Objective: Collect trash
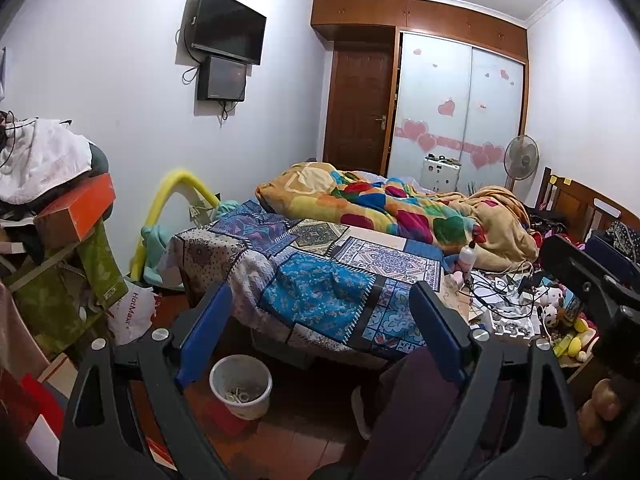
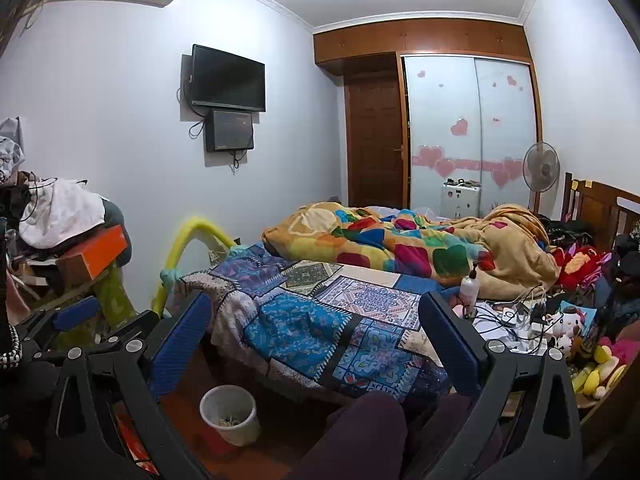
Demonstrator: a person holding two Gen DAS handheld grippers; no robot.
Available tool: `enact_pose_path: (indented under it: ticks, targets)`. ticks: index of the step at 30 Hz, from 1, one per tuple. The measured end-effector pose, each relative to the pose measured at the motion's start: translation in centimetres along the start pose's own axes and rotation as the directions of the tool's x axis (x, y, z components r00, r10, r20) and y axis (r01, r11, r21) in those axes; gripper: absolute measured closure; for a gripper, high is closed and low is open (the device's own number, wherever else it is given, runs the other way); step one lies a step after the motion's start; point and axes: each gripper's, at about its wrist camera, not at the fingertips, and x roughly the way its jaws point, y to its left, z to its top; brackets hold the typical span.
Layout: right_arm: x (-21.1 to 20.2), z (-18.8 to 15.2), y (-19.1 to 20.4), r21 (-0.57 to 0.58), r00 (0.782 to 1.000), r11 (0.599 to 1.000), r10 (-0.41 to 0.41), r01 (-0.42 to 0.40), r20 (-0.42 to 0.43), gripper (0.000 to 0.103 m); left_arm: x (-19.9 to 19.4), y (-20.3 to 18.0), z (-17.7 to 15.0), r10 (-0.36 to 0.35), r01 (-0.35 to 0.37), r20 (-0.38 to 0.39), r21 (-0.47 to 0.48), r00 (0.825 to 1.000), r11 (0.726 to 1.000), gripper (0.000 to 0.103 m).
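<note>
My left gripper (image 1: 320,320) is open, its blue fingers (image 1: 204,332) spread wide with nothing between them. My right gripper (image 2: 316,336) is open and empty too. Both point over the foot of a bed with a patchwork quilt (image 1: 320,288). A white waste bin (image 1: 240,386) (image 2: 229,414) stands on the red floor below the grippers, with a few scraps inside. A white plastic bag (image 1: 132,312) lies crumpled on the floor at left. Papers, cables and small items (image 1: 504,292) (image 2: 516,320) litter the bed's right side beside a white pump bottle (image 1: 469,256).
A pile of boxes and clothes (image 1: 60,216) rises at left. A colourful blanket (image 1: 380,208) is bunched on the bed. Soft toys (image 2: 592,364) lie at right. A person's dark trouser legs (image 2: 360,432) sit at the bottom. Door, wardrobe and a fan (image 1: 520,158) stand at the far end.
</note>
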Motion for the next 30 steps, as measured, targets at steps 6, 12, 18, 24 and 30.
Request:
enact_pose_path:
  ticks: [6,12,18,24,30]
  targets:
    - [-0.02,0.22,-0.18,0.004,1.0,1.0,0.0,0.0,-0.001,0.0,-0.04,0.1,0.03,0.0,0.0,0.001,-0.001,1.0,1.0,0.013]
    - [-0.05,0.32,-0.13,0.001,1.0,1.0,0.001,-0.001,0.001,0.0,-0.38,0.27,0.15,0.009,-0.008,0.02,-0.018,1.0,1.0,0.007]
    - [-0.05,0.2,-0.17,0.0,1.0,1.0,0.005,-0.005,-0.002,0.0,-0.46,0.06,0.27,0.009,-0.008,0.024,-0.018,1.0,1.0,0.007]
    - [-0.09,0.17,-0.28,0.0,1.0,1.0,0.004,-0.004,0.001,0.0,-0.5,-0.14,0.38,0.007,-0.006,0.032,-0.013,0.999,1.0,0.007]
    - [-0.06,0.19,-0.36,-0.001,1.0,1.0,0.006,-0.006,0.0,0.0,-0.91,-0.25,0.55,0.013,-0.013,0.062,0.003,0.998,1.0,0.007]
